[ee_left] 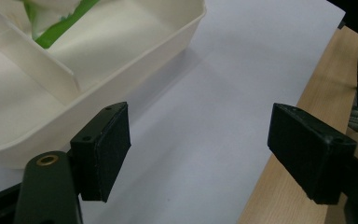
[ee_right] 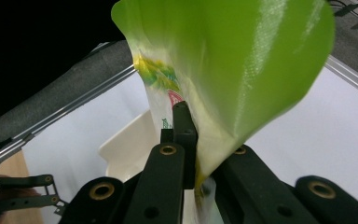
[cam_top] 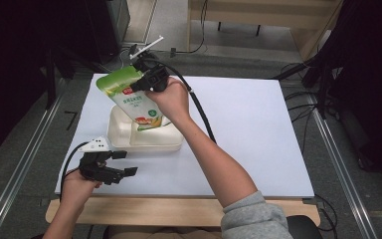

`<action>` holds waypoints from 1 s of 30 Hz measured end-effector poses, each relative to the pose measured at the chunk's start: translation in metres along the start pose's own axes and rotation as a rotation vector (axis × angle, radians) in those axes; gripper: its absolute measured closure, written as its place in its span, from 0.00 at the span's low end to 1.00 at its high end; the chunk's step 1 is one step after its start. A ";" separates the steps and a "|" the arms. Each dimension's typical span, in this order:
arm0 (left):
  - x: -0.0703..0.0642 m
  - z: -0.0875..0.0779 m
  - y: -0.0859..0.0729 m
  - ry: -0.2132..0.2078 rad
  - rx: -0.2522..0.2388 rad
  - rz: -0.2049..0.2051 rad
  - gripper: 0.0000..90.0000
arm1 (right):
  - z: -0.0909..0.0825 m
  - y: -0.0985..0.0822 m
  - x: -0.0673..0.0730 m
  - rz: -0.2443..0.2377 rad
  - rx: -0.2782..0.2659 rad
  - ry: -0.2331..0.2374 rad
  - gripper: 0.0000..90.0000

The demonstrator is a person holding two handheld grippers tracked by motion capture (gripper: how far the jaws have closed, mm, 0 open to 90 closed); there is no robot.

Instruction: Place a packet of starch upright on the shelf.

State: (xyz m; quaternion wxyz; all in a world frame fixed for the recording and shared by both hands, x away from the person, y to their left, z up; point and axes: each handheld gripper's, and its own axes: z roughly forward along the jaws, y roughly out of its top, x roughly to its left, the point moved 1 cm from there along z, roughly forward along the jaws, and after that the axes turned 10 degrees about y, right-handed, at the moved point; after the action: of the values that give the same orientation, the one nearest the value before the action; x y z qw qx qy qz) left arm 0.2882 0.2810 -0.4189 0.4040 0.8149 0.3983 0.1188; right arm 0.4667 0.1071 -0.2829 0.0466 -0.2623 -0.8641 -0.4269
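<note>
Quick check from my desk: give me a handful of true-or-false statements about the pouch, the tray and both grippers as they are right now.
1. The right gripper is shut on the green pouch. True.
2. The pouch lies flat on the white table. False: it is held up, its lower end over the cream tray.
3. The left gripper has open jaws with nothing between them. True.
4. The left gripper grips the tray's rim. False: it sits beside the tray, apart from it.
5. The tray has a divider inside. True.

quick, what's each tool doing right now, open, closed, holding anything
Left tool: open, holding nothing, beside the cream plastic tray.
Right tool: closed on the green and white plastic pouch, over the tray.
</note>
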 end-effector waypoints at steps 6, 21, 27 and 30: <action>0.001 0.000 0.000 -0.002 0.006 0.005 0.24 | 0.020 -0.014 -0.011 0.022 0.019 -0.002 1.00; 0.000 0.002 0.000 0.002 0.008 0.003 0.24 | 0.016 -0.042 -0.042 0.089 -0.007 -0.003 1.00; 0.000 0.002 0.000 0.002 0.014 0.008 0.24 | 0.009 -0.056 -0.061 0.130 -0.022 -0.007 0.98; 0.000 0.002 0.000 -0.002 0.012 0.006 0.24 | 0.006 -0.067 -0.072 0.152 -0.025 -0.018 0.96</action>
State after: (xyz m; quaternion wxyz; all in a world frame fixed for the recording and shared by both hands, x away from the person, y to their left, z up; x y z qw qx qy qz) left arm 0.2897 0.2798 -0.4205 0.3993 0.8186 0.3961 0.1167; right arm 0.4970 0.0486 -0.3564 0.0678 -0.3314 -0.8368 -0.4304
